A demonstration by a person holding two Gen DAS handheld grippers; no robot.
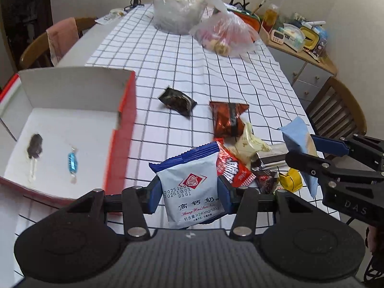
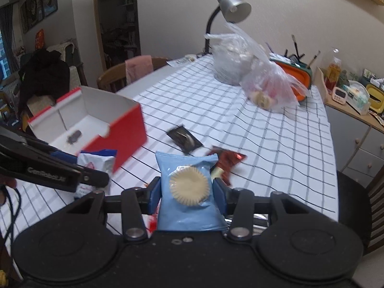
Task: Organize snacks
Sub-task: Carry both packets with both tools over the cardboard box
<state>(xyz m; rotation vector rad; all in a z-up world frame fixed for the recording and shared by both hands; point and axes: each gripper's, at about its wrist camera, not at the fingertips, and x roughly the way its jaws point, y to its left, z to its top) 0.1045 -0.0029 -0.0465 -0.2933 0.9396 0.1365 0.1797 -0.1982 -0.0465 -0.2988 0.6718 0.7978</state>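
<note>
My left gripper (image 1: pixel 189 192) is shut on a white and blue milk-biscuit packet (image 1: pixel 192 189), held above the table just right of the red box (image 1: pixel 72 129). The box holds a dark lollipop (image 1: pixel 34 147) and a blue wrapped candy (image 1: pixel 72 163). My right gripper (image 2: pixel 187 192) is shut on a light blue packet with a round biscuit picture (image 2: pixel 188 187); it also shows in the left wrist view (image 1: pixel 297 141). A heap of loose snacks (image 1: pixel 247 153) lies between the grippers. A black packet (image 1: pixel 177 100) and a brown-red packet (image 1: pixel 228 117) lie farther out.
Two clear plastic bags (image 1: pixel 225 33) of food stand at the far end of the checked tablecloth (image 1: pixel 168 55). A desk lamp (image 2: pixel 230 7) stands behind them. Wooden chairs (image 1: pixel 336 110) flank the table. A cluttered sideboard (image 1: pixel 300 38) runs along the right wall.
</note>
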